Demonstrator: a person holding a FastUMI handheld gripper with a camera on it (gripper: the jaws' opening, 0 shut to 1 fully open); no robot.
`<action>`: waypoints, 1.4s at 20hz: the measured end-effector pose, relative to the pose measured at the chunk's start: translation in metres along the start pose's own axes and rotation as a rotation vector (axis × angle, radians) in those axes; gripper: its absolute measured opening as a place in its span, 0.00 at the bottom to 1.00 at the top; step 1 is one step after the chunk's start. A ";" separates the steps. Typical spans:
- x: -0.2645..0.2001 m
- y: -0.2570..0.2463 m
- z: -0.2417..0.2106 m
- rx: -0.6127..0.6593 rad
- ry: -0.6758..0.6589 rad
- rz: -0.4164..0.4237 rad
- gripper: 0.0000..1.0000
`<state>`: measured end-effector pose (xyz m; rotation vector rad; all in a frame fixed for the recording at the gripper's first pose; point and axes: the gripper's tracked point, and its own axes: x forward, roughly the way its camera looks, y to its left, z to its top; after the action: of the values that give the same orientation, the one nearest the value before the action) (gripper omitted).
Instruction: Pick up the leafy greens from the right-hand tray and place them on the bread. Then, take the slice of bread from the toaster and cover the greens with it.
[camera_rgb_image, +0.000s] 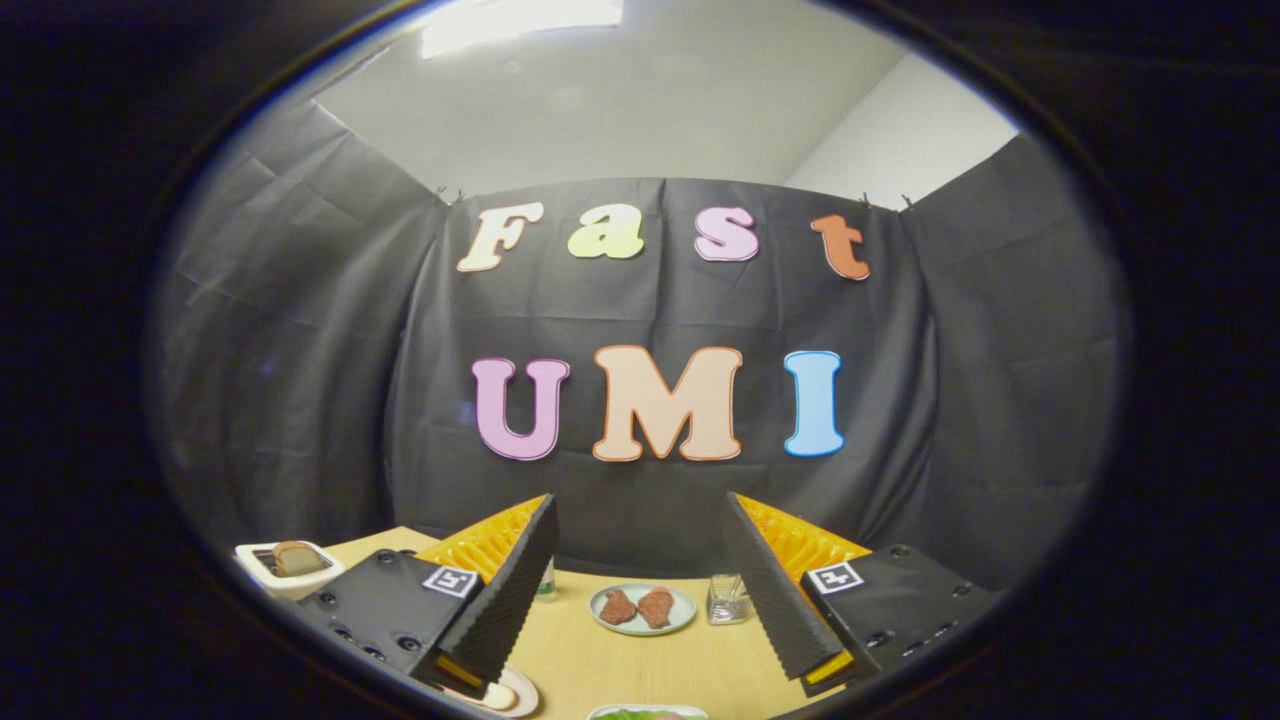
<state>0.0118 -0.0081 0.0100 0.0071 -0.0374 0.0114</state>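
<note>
1. Nearest, at the bottom centre of the frame, the leafy greens (640, 714) lie in a tray (600, 712) of which just the far rim shows; they sit below and between the fingers, not yet touched.
2. At the bottom left, a plate (522, 692) peeks out from under the left finger with a pale piece on it, probably the bread (492, 697) meant to receive the greens (too hidden to be sure).
3. The gripper (640, 590) is spread wide with nothing between its fingers, held level above the wooden table (640, 655), likely to survey the layout before dropping toward the greens.
4. Between the fingers, farther back at lower centre, a small plate (643, 608) carries two reddish-brown pieces, with a small clear glass holder (727, 600) just to its right.
5. At the lower left, beyond the left finger, a white toaster (288, 568) stands at the table's far corner, a slice of bread (292, 558) poking up, ready to lift.
</note>
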 end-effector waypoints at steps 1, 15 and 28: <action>0.001 0.000 0.000 -0.001 0.002 0.004 1.00; 0.001 -0.018 -0.037 -0.042 0.125 0.134 1.00; -0.020 -0.021 -0.133 -0.150 0.362 0.420 1.00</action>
<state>-0.0026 -0.0280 -0.1234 -0.1527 0.3230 0.4290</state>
